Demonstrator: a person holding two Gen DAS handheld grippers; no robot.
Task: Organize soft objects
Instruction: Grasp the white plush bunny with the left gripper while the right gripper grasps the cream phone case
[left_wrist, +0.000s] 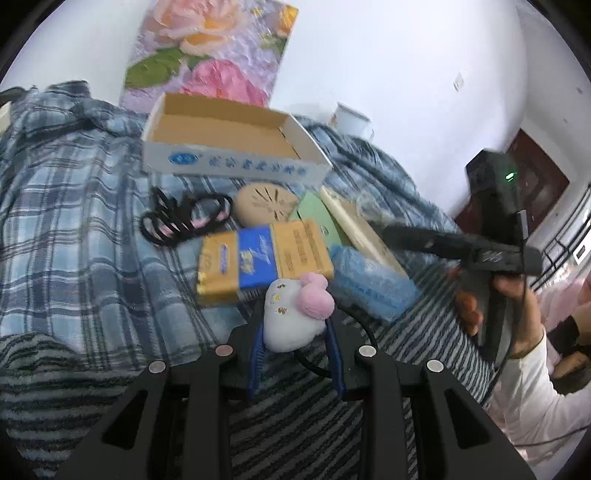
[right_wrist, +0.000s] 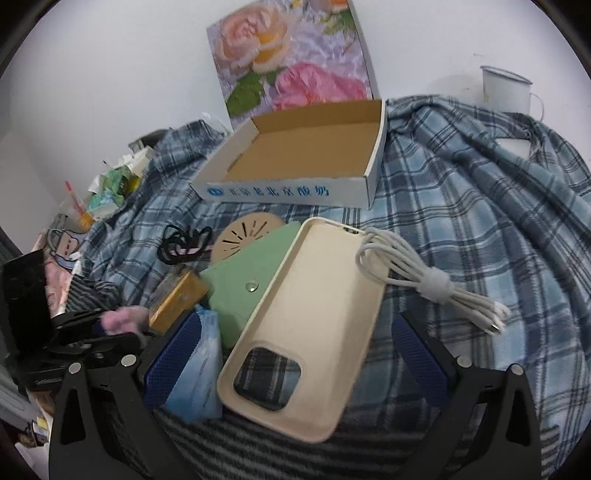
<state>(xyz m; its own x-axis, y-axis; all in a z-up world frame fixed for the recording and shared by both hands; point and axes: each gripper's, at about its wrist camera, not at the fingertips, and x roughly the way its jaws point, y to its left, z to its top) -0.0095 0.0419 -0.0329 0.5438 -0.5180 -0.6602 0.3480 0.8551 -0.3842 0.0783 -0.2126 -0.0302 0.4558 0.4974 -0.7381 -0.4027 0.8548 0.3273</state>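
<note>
My left gripper is shut on a small white plush toy with a pink bow and holds it just above the blanket. The toy shows as a pink blur in the right wrist view. An open, empty cardboard box stands behind the pile; it also shows in the right wrist view. My right gripper is open, its fingers either side of a cream phone case lying flat. A blue tissue pack lies against its left finger.
On the plaid blanket lie black and pink hair ties, a beige round pad, a gold and blue packet, a green pouch and a bundled white cable. A flower painting and white mug stand behind.
</note>
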